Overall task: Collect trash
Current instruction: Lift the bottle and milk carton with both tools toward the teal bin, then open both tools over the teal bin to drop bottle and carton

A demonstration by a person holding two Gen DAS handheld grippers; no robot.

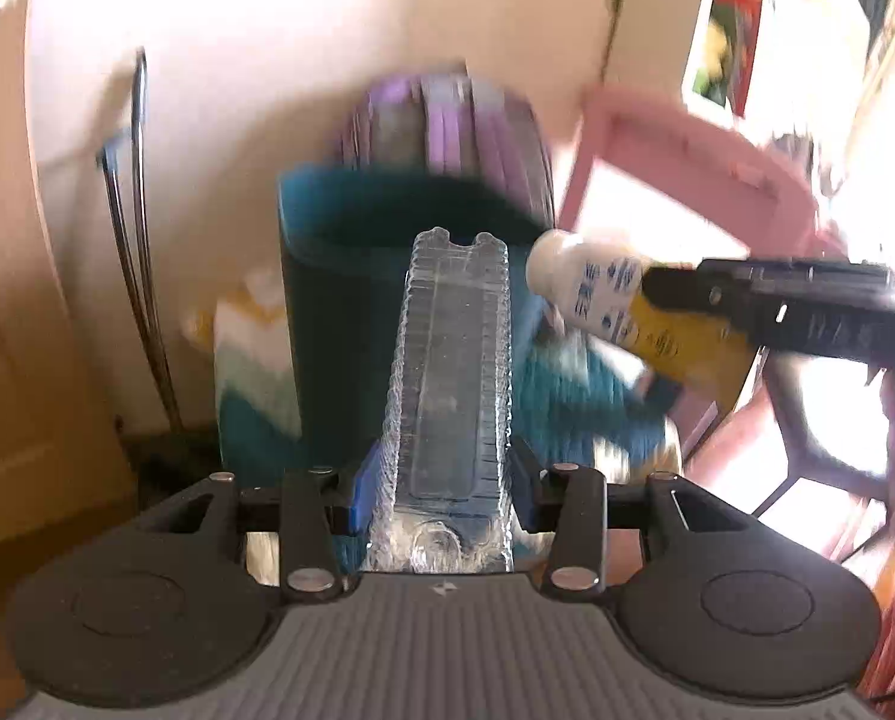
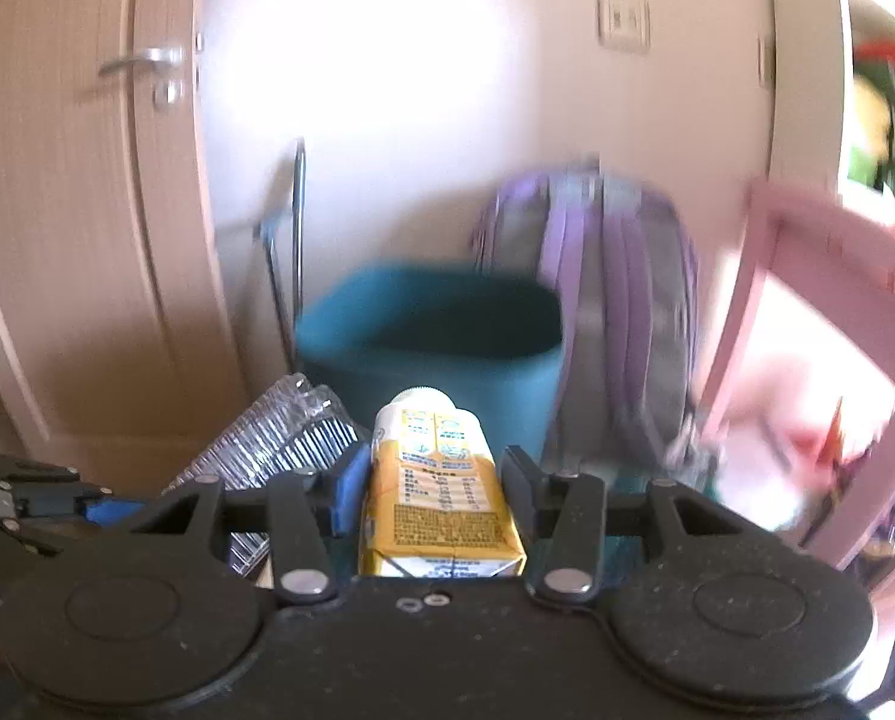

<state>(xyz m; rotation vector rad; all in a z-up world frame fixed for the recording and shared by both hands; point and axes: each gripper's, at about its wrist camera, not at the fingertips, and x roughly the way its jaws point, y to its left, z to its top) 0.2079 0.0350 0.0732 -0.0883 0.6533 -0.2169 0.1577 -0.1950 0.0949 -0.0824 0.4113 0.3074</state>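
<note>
My left gripper (image 1: pixel 447 483) is shut on a clear ribbed plastic bottle (image 1: pixel 453 360) that sticks out forward between its blue pads. The right gripper (image 2: pixel 434 476) is shut on a yellow and white drink carton (image 2: pixel 441 516) with a white cap. Both are held up in front of a teal bin (image 2: pixel 423 312) with its mouth open. In the left wrist view the carton (image 1: pixel 603 294) and right gripper (image 1: pixel 693 294) come in from the right, beside the teal bin (image 1: pixel 339 204). In the right wrist view the clear bottle (image 2: pixel 279 438) and left gripper (image 2: pixel 87 507) show at lower left.
A purple backpack (image 2: pixel 615 300) leans behind and to the right of the bin. A pink chair (image 2: pixel 807 276) stands at the right, with shelves (image 2: pixel 885 120) beyond. A door (image 2: pixel 87 210) and a thin metal frame (image 2: pixel 297 228) are to the left, against the wall.
</note>
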